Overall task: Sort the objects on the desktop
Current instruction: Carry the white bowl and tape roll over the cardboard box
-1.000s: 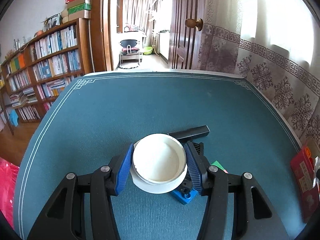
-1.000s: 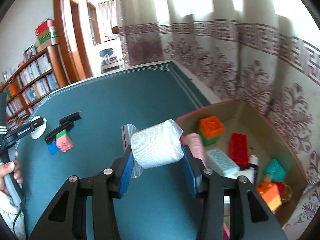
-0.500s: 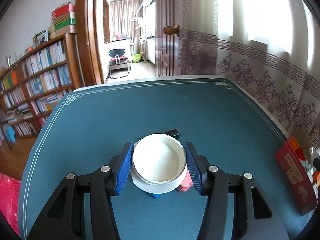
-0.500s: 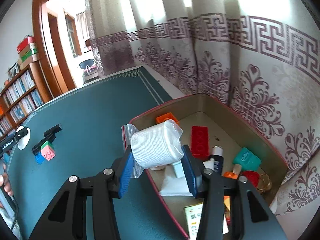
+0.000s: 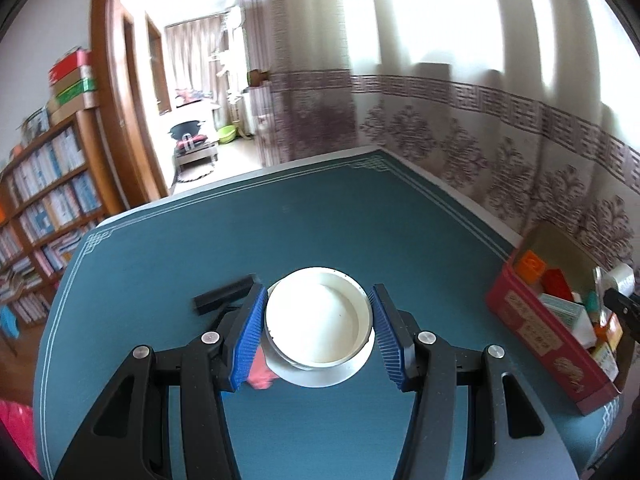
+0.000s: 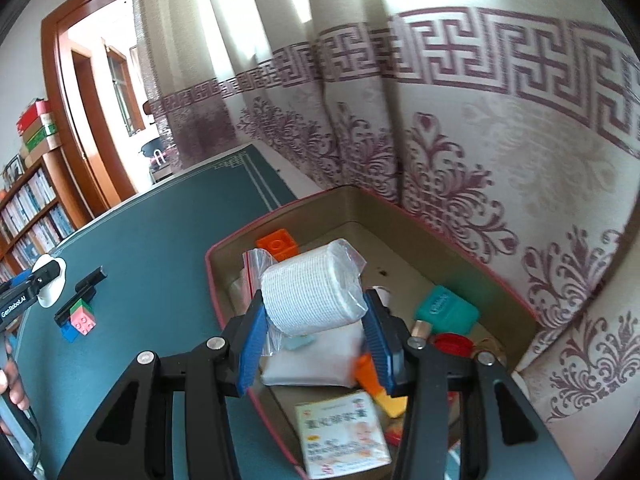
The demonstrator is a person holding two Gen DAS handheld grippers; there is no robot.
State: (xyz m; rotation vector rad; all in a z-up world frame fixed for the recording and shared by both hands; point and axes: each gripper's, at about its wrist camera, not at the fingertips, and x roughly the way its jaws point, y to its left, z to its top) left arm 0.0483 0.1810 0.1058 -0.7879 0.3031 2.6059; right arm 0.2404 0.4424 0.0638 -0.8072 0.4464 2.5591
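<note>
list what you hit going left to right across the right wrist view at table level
left tool holding the white jar → black bar → pink and green blocks → bagged gauze roll in the right tool → teal case in the red box

At nine o'clock we see a wooden bookshelf [image 5: 44, 192] packed with books, with coloured boxes [image 5: 72, 80] stacked on top. At eleven o'clock an open wooden doorway [image 5: 132, 120] leads into a bright room where a dark wok [image 5: 187, 129] sits on a low stand. From twelve to three o'clock hangs a pale curtain [image 6: 460, 128] with purple key-pattern bands and floral motifs.
</note>
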